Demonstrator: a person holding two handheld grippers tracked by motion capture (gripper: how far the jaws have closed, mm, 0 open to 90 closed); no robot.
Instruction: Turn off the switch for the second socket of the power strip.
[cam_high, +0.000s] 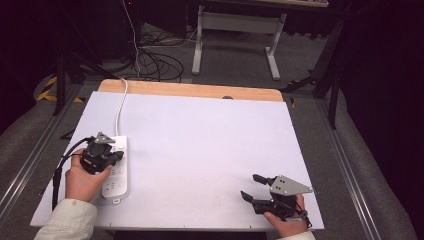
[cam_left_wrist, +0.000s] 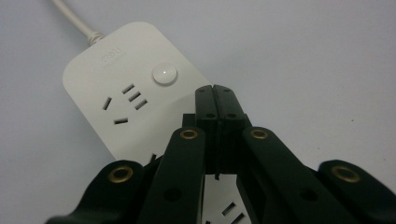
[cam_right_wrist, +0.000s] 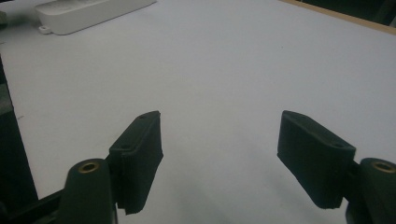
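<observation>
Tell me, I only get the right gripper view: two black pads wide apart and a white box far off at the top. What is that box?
Observer: It is a white power strip with sockets, lying flat near the table's left edge.
Operator: Is the other claw near it?
Observer: Yes. The left claw is right over the strip, its jaws shut together with nothing between them.
Operator: What is its tip closest to?
Observer: A round white button on the strip's top; the tip sits just beside it, and I cannot tell if it touches the strip.
Operator: Does the strip have a wire?
Observer: Yes, a white cord runs from its far end toward the table's back edge.
</observation>
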